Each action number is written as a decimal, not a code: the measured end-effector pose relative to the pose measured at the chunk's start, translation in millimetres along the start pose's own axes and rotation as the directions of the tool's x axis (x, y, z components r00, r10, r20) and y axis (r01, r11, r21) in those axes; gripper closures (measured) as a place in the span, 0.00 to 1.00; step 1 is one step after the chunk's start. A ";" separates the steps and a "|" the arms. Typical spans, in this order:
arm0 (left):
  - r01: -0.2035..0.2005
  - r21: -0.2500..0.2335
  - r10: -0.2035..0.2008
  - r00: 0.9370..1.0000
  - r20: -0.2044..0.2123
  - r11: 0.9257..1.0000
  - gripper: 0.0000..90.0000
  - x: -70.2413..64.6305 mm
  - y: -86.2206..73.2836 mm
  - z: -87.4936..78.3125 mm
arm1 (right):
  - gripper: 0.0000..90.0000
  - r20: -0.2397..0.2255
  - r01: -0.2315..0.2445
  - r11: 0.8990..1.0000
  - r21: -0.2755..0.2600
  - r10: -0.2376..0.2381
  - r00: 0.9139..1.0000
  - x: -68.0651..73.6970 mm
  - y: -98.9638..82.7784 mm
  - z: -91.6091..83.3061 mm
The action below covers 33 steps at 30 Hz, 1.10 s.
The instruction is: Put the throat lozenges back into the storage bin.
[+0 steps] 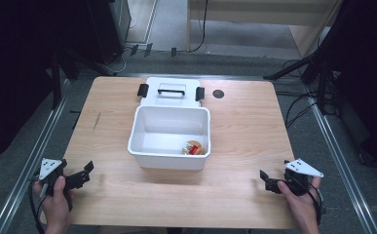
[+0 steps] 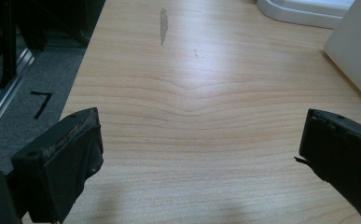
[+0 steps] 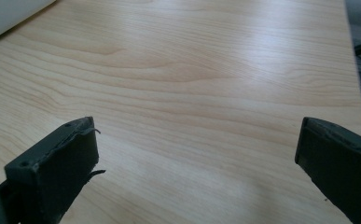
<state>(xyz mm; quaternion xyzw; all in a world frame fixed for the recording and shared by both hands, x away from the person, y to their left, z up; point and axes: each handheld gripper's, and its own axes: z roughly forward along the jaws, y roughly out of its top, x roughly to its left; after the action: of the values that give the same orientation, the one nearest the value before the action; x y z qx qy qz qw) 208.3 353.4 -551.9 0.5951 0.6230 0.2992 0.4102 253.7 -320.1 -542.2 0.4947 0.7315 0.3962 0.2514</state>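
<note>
A white bin (image 1: 169, 139) sits mid-table with a small jar (image 1: 194, 147) lying in its near right corner, its lid (image 1: 171, 91) just beyond. The left gripper (image 1: 81, 176) and right gripper (image 1: 269, 181) rest at the near corners of the wooden table (image 1: 244, 126), jaws spread wide, gripping nothing.

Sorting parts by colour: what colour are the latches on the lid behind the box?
Black, on the white lid; clearest in the high view.
</note>
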 end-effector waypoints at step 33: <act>-0.005 0.031 0.005 1.000 -0.005 1.000 0.00 -1.5 0.8 2.4 | 0.00 0.016 -0.107 0.994 -0.031 0.108 0.994 -21.4 -22.1 -25.3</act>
<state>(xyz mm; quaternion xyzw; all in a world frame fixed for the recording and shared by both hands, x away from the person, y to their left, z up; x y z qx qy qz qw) 210.7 351.6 -552.2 0.6022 0.6269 0.2921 0.3988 231.1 -352.6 -546.9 0.5330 0.6954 0.4158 0.2438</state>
